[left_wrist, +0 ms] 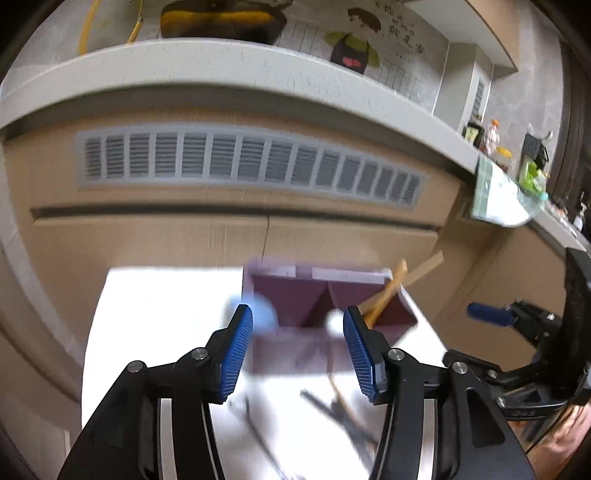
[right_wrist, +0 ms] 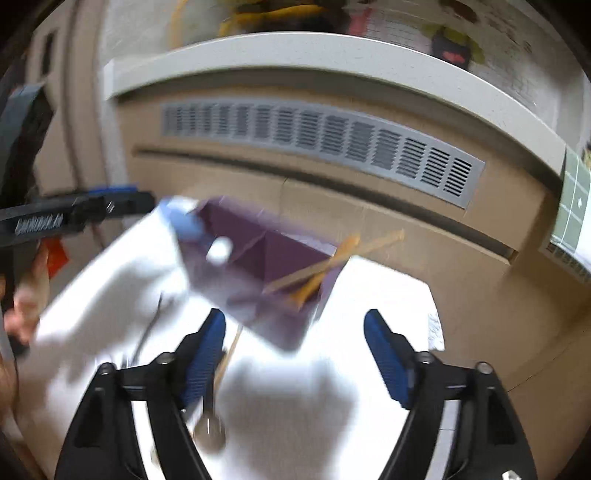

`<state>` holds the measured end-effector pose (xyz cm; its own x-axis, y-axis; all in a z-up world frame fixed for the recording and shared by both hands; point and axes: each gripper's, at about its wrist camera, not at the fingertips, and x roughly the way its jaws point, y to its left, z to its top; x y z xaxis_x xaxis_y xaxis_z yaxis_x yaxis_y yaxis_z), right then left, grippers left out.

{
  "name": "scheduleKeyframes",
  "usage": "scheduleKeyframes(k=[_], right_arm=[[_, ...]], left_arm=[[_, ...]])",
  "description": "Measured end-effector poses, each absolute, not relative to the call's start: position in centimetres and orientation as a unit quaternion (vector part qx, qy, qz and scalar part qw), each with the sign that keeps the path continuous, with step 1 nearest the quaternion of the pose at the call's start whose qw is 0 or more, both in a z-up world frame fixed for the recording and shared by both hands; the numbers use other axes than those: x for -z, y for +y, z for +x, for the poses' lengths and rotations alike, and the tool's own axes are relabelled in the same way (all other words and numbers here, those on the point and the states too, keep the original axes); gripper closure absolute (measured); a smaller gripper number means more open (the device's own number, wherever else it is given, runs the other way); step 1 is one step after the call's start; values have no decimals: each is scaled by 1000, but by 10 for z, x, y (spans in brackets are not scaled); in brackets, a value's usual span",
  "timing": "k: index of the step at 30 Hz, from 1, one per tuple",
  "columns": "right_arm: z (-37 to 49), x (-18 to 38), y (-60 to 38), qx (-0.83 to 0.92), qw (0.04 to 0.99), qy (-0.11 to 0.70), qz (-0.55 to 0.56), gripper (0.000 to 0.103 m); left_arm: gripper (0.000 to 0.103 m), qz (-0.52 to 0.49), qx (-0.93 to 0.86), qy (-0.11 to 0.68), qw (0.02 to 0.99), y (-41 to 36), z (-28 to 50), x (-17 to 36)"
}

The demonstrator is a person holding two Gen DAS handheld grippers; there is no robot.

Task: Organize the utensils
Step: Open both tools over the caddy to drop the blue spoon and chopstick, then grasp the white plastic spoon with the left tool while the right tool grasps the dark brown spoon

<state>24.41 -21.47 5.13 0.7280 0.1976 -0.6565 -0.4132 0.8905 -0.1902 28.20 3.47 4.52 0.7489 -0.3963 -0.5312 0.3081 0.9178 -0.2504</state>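
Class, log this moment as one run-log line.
left gripper: open, empty | right gripper: open, empty | purple organizer: holds wooden utensils

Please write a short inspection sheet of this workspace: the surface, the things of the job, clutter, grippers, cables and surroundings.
Surface: white table, brightly lit.
Job's things: purple organizer box with compartments; wooden utensils lean out of its right side; dark utensils and a spoon lie loose on the table, blurred.
Clutter: a blurred light-blue thing at the box's left corner; what it is cannot be told.
Grippers: left gripper open, jaws empty; right gripper open, jaws empty.
Cables: yellow hose above the counter.
Surroundings: brown cabinet with grey vent grille; counter above.
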Motion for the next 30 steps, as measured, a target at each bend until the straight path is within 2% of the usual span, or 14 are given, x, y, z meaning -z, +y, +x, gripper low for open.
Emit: scheduleKeyframes(k=[6, 8, 10, 11, 17, 19, 22, 24, 26, 30], right_arm=[[180, -12, -208, -239, 862, 391, -218, 27], [161, 2, -209, -269, 839, 419, -220, 40], [140, 16, -208, -282, 816, 443, -241, 47], [133, 21, -213, -283, 810, 453, -241, 47], [95, 45, -263, -259, 790, 540, -136, 45], [81, 50, -275, -262, 783, 555, -105, 45], [72, 63, -285, -266, 761, 589, -54, 46], [72, 65, -289, -264, 766, 585, -33, 48], [85, 65, -290, -248, 777, 579, -21, 55], [120, 66, -286, -229, 794, 563, 9, 57]], left_arm=[[50, -66, 177, 348, 918, 34, 229, -5], [50, -65, 178, 363, 912, 33, 214, 7], [50, -57, 175, 383, 905, 32, 203, 18], [50, -55, 173, 392, 902, 32, 196, 24], [49, -53, 168, 416, 892, 31, 170, 43], [42, -56, 167, 419, 891, 31, 168, 46], [42, -68, 168, 422, 888, 32, 171, 48], [42, -77, 170, 419, 888, 34, 170, 46], [42, -78, 169, 418, 889, 36, 171, 45], [39, -81, 160, 423, 888, 41, 169, 48]])
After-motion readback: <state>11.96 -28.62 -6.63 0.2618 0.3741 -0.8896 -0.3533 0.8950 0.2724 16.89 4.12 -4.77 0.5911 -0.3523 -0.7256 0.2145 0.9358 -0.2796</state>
